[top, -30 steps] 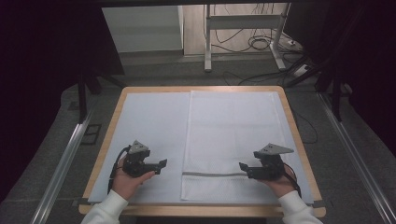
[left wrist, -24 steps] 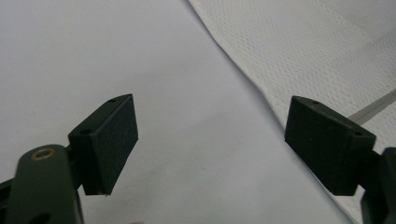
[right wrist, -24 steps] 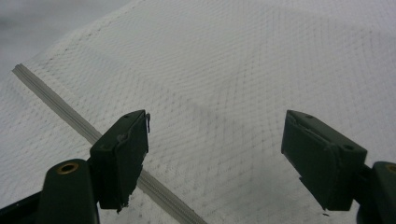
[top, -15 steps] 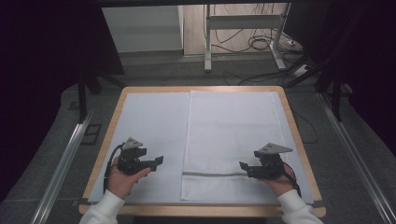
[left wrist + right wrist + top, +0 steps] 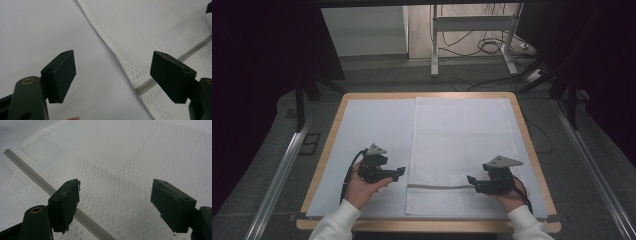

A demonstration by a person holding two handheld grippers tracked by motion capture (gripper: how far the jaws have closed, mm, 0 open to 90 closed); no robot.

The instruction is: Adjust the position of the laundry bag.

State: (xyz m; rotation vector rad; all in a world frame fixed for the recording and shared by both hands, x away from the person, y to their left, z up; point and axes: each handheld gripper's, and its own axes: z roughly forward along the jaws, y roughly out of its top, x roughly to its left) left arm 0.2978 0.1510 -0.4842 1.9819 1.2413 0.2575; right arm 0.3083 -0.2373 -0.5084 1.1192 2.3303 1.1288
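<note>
Left claw [image 5: 401, 173], jaws apart, hovers just beside the white mesh cloth's [image 5: 460, 145] left edge; right claw [image 5: 471, 180], likewise agape, over its grey stripe [image 5: 439, 186] on the table [image 5: 532, 145].

Mesh cloth [image 5: 462, 150] lies on the table's [image 5: 532, 145] right half, seemingly flat.

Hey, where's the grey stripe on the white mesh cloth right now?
In the high view the grey stripe crosses the white mesh cloth near its near edge, between the left tool and the right tool.
</note>
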